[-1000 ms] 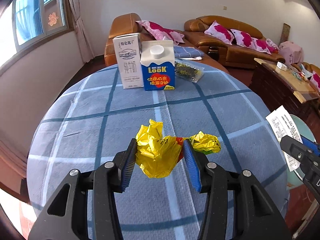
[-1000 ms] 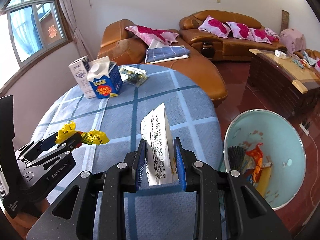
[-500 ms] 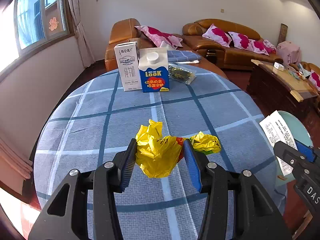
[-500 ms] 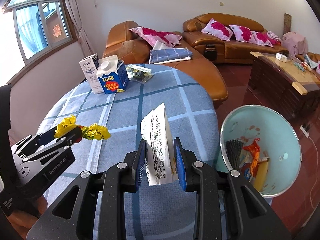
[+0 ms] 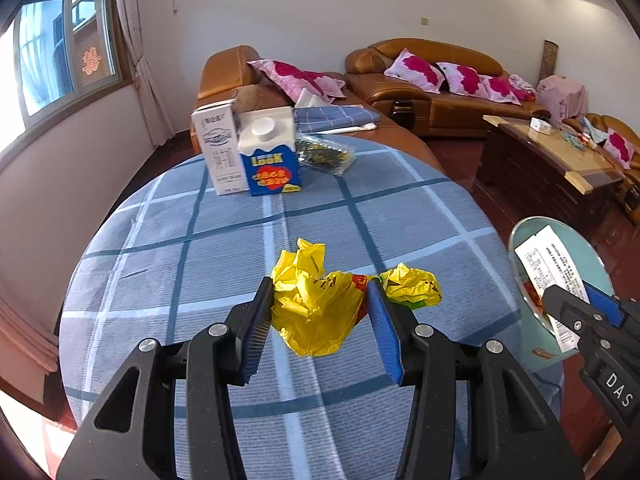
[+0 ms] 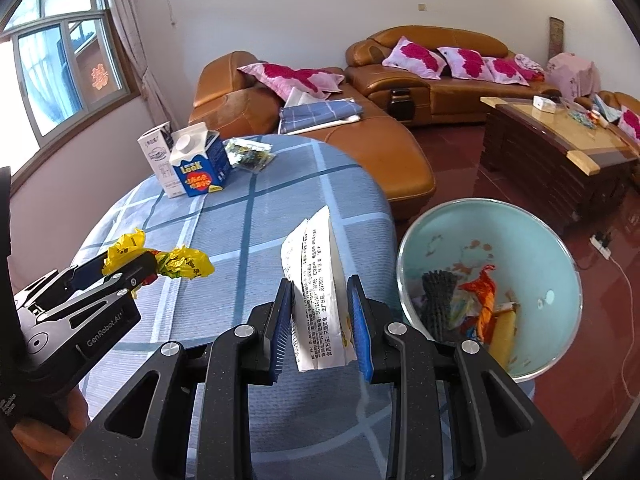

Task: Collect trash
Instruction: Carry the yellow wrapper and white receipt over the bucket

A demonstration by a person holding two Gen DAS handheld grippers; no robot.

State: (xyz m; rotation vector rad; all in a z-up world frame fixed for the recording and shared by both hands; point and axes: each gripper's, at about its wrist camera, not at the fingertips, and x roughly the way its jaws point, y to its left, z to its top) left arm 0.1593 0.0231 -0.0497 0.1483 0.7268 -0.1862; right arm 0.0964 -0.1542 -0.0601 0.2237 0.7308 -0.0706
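Note:
My left gripper (image 5: 318,316) is shut on a crumpled yellow wrapper (image 5: 316,312) and holds it above the blue checked table (image 5: 224,248). The wrapper also shows in the right wrist view (image 6: 184,262), in the left gripper (image 6: 132,268). My right gripper (image 6: 320,320) is shut on a white printed paper packet (image 6: 316,292), held near the table's right edge. It also shows in the left wrist view (image 5: 552,268). A light blue trash bin (image 6: 532,240) with several pieces of trash stands on the floor right of the table.
At the table's far side stand a white carton (image 5: 218,152) and a blue LOOK carton (image 5: 272,160), with a clear snack bag (image 5: 324,154) beside them. Brown sofas (image 6: 440,76) and a wooden coffee table (image 6: 560,152) lie beyond.
Both grippers have drawn back and risen a little with their loads. The bin has come further into the right wrist view. Both grips are unchanged.

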